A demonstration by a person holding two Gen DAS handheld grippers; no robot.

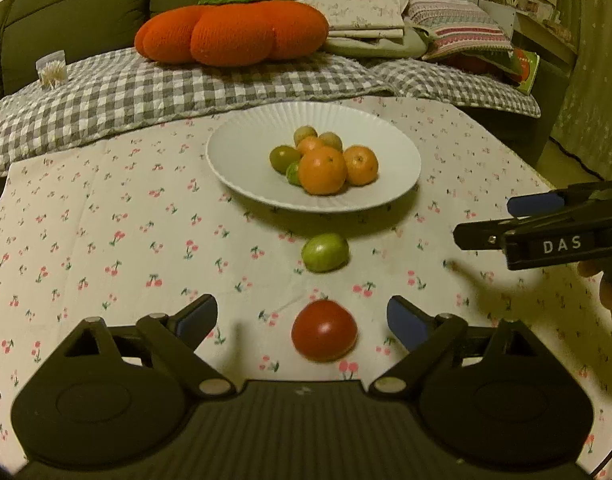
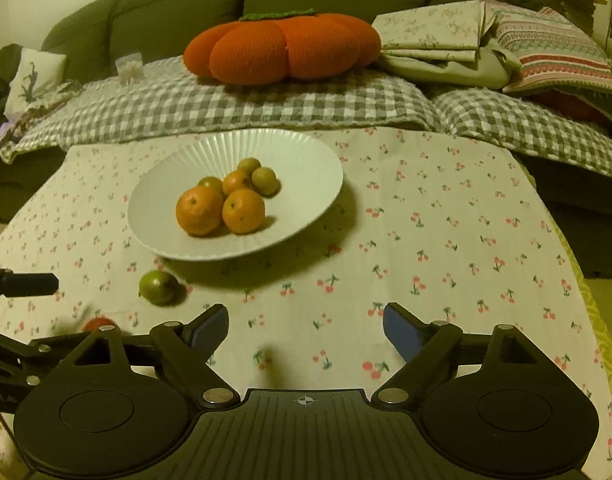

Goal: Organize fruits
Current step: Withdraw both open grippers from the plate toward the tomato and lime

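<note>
A white ribbed plate (image 1: 234,168) on the cherry-print cloth holds oranges (image 1: 322,170) and several small green fruits. In front of it a loose green fruit (image 1: 325,252) lies on the cloth, and nearer still a red tomato (image 1: 324,330). My left gripper (image 1: 302,320) is open, its blue pads either side of the tomato and clear of it. My right gripper (image 2: 306,322) is open over bare cloth to the right, with nothing between its fingers. In the right wrist view the plate (image 2: 154,236), the green fruit (image 2: 159,288) and a sliver of the tomato (image 2: 98,324) sit to the left.
An orange pumpkin cushion (image 1: 230,32), a grey checked blanket (image 1: 106,100) and folded linens (image 1: 366,12) lie on the sofa behind the table. The right gripper (image 1: 486,220) reaches in from the right edge. The table's right edge (image 2: 586,280) drops to the floor.
</note>
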